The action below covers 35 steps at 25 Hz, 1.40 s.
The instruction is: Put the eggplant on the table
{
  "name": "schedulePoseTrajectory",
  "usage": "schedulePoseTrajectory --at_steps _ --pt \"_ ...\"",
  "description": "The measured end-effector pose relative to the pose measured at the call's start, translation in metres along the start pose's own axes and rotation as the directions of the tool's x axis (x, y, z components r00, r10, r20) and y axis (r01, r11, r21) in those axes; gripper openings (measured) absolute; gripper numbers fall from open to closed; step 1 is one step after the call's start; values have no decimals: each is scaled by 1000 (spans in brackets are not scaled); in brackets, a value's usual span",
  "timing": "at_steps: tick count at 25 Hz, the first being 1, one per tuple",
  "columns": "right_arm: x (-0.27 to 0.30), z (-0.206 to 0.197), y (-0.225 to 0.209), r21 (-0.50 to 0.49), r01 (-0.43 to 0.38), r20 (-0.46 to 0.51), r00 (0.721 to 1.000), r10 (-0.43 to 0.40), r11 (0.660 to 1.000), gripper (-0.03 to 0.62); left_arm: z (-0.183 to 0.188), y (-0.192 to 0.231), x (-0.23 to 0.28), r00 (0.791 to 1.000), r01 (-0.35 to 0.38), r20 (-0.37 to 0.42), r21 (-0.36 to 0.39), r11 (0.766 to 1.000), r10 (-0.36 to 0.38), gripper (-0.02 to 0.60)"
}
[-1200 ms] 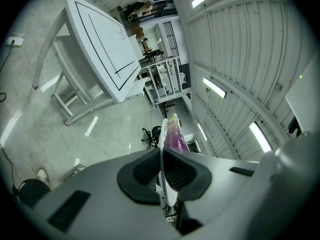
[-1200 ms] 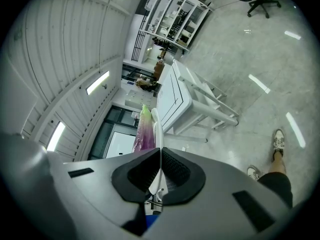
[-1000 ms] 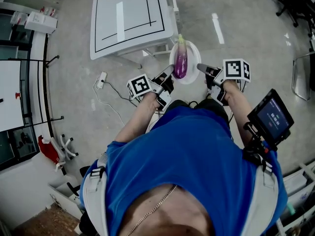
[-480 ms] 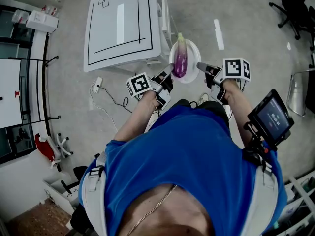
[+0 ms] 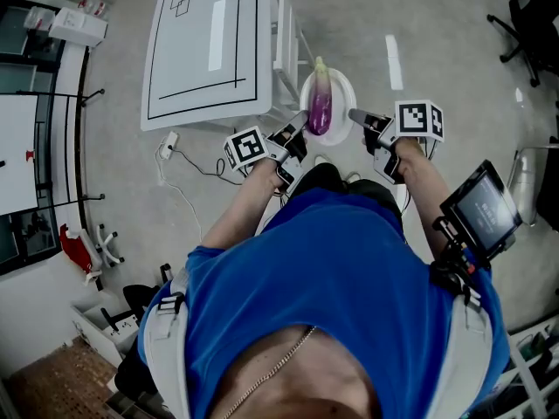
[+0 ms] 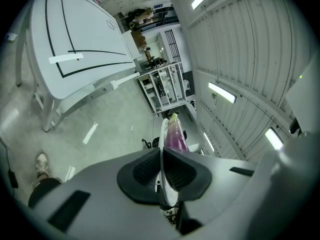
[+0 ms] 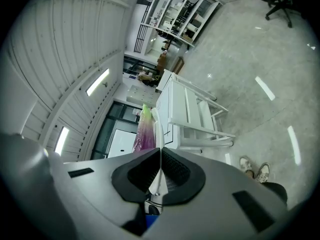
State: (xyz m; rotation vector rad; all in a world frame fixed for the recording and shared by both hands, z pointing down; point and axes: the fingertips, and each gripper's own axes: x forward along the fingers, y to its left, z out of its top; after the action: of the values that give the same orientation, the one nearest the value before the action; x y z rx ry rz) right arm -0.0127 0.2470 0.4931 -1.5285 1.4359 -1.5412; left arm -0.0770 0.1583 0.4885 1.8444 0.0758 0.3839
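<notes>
Head view: one eggplant [image 5: 320, 103], purple with a pale green stem end, lay lengthwise on a white plate [image 5: 344, 84]. The plate was carried in the air above the floor, near the white table [image 5: 201, 51] but not over it. The left gripper [image 5: 301, 123] stood at the plate's left edge and the right gripper [image 5: 356, 117] at its right edge. The paired hold on opposite edges was judged to serve to hold the plate level so that the eggplant would not roll off. This view alone did not settle how the jaws stood. Left gripper view: jaws pressed together on the thin plate rim, with the eggplant just beyond them. Right gripper view: jaws likewise pinching the rim, with the eggplant beyond and slightly left. The table top carried black outline marks. Task judged to be at the carrying stage, with the eggplant not yet on the table.
</notes>
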Motion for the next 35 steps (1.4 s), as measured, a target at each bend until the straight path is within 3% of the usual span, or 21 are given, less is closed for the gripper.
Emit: schedulePoseTrajectory --at_steps 6,17,28,35 --pt "31 62 -16 12 -37 -14 999 37 999 12 50 16 47 1000 -6 25 1 1000 6 26" --pt "83 185 -19 -24 -24 -54 998 22 999 12 157 23 119 997 6 83 -6 1000 -6 26" --pt "164 256 -5 -56 -45 -145 989 36 997 12 250 47 131 984 -18 175 -27 999 22 26" --pt "183 254 29 -114 -68 -243 969 38 991 12 262 36 99 964 -39 261 -45 998 49 26"
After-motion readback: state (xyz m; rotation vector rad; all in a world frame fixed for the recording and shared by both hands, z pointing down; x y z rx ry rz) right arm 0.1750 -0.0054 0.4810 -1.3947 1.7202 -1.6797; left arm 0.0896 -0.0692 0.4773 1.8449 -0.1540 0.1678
